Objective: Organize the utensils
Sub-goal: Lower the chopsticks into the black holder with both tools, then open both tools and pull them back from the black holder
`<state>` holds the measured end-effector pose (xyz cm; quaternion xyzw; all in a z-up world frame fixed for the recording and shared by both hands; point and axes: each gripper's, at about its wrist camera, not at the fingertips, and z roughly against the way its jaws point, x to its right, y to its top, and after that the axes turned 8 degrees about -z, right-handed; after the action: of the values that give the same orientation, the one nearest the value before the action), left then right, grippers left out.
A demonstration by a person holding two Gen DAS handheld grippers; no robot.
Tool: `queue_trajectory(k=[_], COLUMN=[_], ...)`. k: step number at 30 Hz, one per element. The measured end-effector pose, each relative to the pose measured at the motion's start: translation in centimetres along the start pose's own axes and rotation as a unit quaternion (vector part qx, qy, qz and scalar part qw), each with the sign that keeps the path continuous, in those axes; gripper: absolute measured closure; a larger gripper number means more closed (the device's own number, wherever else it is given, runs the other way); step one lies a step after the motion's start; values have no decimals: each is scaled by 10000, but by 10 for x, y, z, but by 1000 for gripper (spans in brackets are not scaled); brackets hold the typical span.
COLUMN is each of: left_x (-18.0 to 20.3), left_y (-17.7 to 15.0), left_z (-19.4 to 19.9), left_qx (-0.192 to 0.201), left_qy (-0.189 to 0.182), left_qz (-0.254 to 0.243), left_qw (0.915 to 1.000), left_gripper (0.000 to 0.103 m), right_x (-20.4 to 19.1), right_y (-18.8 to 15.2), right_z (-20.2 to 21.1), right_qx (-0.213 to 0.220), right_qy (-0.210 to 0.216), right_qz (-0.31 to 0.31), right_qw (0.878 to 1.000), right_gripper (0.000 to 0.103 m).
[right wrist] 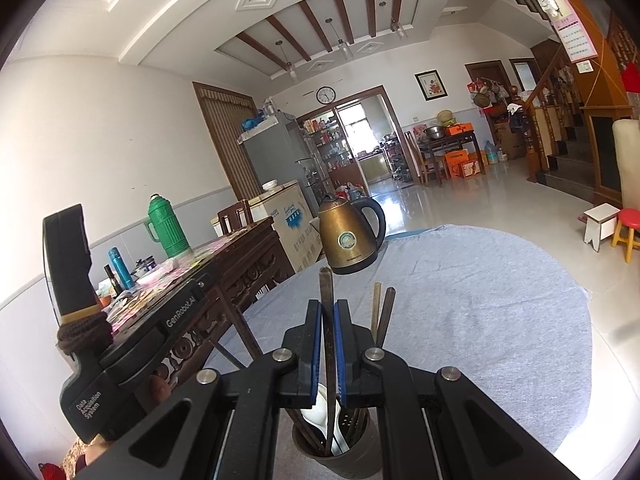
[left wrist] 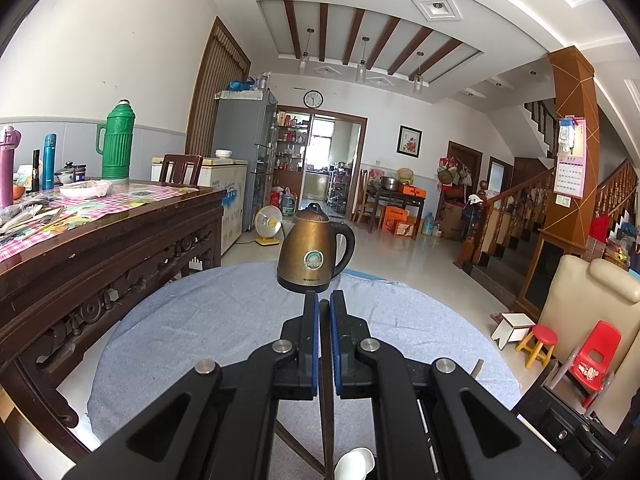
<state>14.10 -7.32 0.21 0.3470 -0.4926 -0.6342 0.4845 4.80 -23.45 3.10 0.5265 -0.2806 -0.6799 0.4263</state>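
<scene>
My right gripper (right wrist: 328,308) is shut on a dark chopstick (right wrist: 326,284) that stands upright, its lower end inside a dark utensil cup (right wrist: 340,456) on the blue-grey cloth. The cup also holds a white spoon (right wrist: 320,404) and two more chopsticks (right wrist: 382,312) leaning right. My left gripper (left wrist: 324,300) is shut on a thin dark stick (left wrist: 327,420) that runs down between its pads, over a white spoon (left wrist: 354,464) at the bottom edge. The left gripper's body (right wrist: 84,312) shows at the left of the right wrist view.
A bronze electric kettle (left wrist: 316,250) stands at the far side of the round cloth-covered table (left wrist: 192,320). A carved wooden table (left wrist: 100,248) with a green thermos (left wrist: 117,146), bottles and dishes is on the left. Stools and a red chair (left wrist: 596,356) stand on the right.
</scene>
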Motion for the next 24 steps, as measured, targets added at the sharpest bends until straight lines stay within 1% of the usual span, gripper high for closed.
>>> queue_trajectory(k=[9,24], left_x=[-4,-7], left_y=[1,-1], left_z=[0,-2], left_qx=[-56,-119], left_qy=[-11,-32], left_qz=[-5,-19], left_qw=[10000,9999], left_gripper=[97,97], right_x=[2,-3], right_y=[-5,-10], right_z=[-7,-8], right_qx=[-170,-231], right_qy=[4,17], right_qz=[-18,8], right_qw=[9999,9997], right_gripper=[95,95])
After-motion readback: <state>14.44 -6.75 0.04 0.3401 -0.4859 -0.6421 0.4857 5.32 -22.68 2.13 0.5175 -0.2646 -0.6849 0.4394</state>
